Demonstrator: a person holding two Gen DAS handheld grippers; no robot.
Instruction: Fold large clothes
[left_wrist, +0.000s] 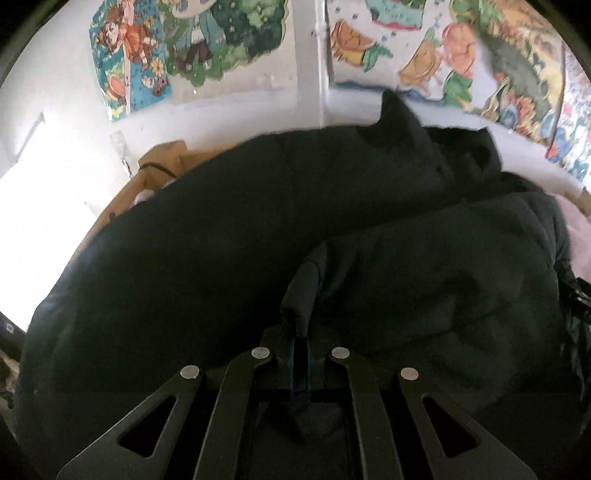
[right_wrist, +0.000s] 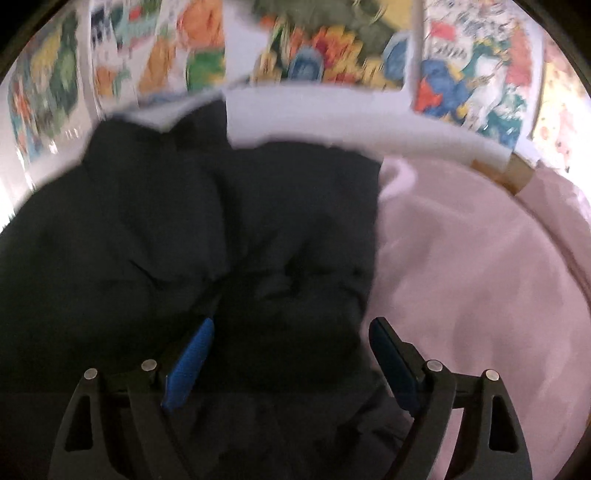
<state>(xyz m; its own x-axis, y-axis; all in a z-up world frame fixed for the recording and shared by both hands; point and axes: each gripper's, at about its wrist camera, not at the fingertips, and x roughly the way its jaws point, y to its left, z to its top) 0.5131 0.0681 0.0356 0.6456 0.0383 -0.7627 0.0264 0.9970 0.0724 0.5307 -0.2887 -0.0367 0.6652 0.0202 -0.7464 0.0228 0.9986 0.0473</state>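
A large dark puffy jacket (left_wrist: 258, 229) lies spread across the surface and fills most of the left wrist view. My left gripper (left_wrist: 301, 332) is shut on a raised fold of the jacket's fabric, pinched between the blue pads. In the right wrist view the same jacket (right_wrist: 166, 229) covers the left and middle. My right gripper (right_wrist: 295, 328) is open, its blue pad (right_wrist: 192, 358) resting on the jacket and its other finger (right_wrist: 388, 347) near the jacket's right edge. Nothing is between its fingers.
A pale pink cloth (right_wrist: 480, 266) covers the surface right of the jacket. A brown cardboard box edge (left_wrist: 166, 162) shows at the back left. White walls with colourful cartoon posters (left_wrist: 184, 48) stand close behind. The right wrist view is motion-blurred.
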